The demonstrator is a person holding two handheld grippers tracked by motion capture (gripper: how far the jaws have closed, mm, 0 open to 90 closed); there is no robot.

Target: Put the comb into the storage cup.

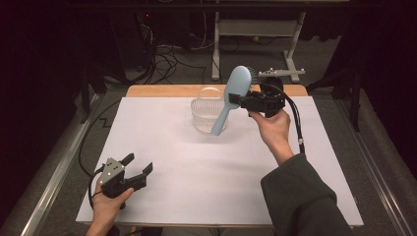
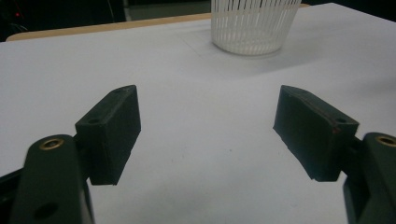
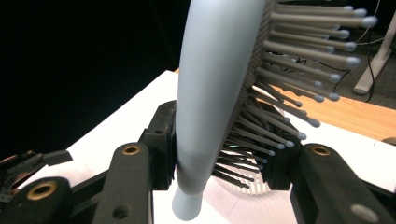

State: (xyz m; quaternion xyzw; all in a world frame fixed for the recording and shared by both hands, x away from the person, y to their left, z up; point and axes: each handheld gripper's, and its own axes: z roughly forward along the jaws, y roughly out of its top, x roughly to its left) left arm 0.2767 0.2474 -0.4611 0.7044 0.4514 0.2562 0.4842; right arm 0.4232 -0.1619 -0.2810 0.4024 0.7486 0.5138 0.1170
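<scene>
Hairbrush (image 1: 231, 98) handle tip inside basket (image 1: 202, 118)

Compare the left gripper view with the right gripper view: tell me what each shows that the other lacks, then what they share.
Left gripper view alone: its own left gripper, jaws wide apart with nothing between them above bare sheet.

Right gripper view alone: the right gripper shut on a pale blue hairbrush, one pad on its smooth back, the other among its bristles; beyond, the table's wooden edge.

Shared: the white slatted basket, seen in the right gripper view below the brush, and the white sheet.
</scene>
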